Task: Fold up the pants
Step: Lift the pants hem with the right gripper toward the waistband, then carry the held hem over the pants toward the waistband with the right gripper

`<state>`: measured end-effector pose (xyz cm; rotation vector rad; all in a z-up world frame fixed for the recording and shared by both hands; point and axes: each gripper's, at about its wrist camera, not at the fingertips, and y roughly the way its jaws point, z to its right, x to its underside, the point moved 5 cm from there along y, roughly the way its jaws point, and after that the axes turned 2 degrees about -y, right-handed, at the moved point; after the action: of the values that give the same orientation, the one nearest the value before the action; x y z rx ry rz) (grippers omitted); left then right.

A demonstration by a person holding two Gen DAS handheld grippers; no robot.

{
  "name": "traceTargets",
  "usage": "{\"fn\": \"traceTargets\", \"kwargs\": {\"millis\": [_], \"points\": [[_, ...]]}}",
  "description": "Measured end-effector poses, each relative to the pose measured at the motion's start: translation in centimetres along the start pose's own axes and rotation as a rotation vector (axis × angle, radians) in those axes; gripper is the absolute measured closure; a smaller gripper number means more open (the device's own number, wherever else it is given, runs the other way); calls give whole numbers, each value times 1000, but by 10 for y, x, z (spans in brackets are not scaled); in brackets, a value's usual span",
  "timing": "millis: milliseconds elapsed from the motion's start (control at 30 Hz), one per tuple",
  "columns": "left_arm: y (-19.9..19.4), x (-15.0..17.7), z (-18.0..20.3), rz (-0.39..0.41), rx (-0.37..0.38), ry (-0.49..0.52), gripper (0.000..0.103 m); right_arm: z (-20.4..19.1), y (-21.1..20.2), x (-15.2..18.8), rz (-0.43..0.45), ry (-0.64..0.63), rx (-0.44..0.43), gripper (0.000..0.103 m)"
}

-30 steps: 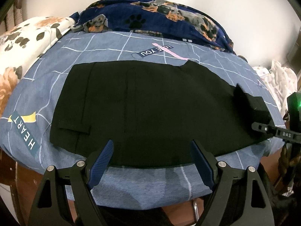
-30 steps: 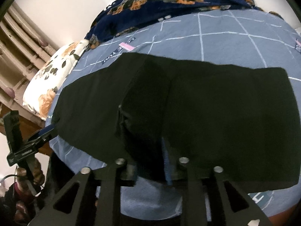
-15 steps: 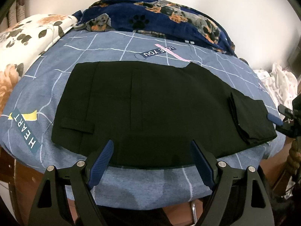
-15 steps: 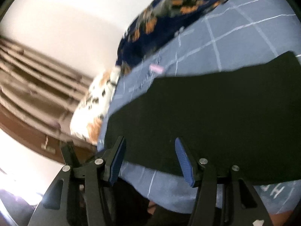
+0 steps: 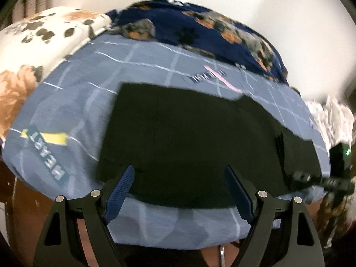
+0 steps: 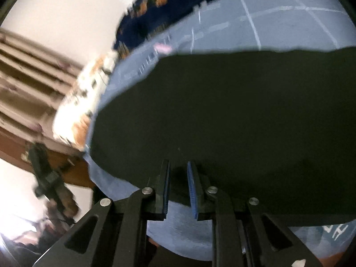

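Lying flat across the near half of the bed, the black pants run parallel to the near edge of the blue grid-patterned sheet, with a folded-over layer at their right end. The left gripper hovers over the near edge of the pants with its blue-padded fingers spread wide and nothing between them. The right gripper sits low at the near edge of the pants, fingers drawn close with a narrow gap; whether they pinch the cloth I cannot tell. A navy dog-print blanket lies along the far edge, a floral pillow at the far left corner.
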<state>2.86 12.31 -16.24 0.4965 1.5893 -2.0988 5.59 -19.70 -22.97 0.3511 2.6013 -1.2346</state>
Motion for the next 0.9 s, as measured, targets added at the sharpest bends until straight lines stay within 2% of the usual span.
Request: {"fn": "traceTargets", "kwargs": {"millis": [100,167,300,367,500,567,633,767,800,833,867,900], "points": [[-10,-17,-27,22,89,-18,20,3,2,0,-4,-2,-6,86],[-10,-26,-47,16,118,-11,20,7,1,1,-6,10,-19,86],[9,-36,-69,-76,196,38,20,12,0,2,-6,29,-36,86],[19,-39,-77,-107,267,33,20,12,-1,1,-5,35,-41,86],[47,-44,-89,-188,346,0,21,14,1,0,-2,62,-61,86],[58,-46,-90,-236,376,4,21,15,1,-1,0,78,-70,86],[72,-45,-85,-314,441,11,21,15,1,0,2,83,-73,86],[83,-55,-70,-366,462,100,21,14,3,-1,8,86,-78,86],[85,-57,-68,-366,461,113,24,15,3,-1,9,90,-81,86],[87,-59,-65,-356,447,133,32,15,3,-2,11,94,-85,86],[91,-61,-62,-335,393,169,57,15,4,-2,13,99,-88,86],[91,-61,-59,-313,353,205,59,15,4,-1,15,101,-89,86]]}}
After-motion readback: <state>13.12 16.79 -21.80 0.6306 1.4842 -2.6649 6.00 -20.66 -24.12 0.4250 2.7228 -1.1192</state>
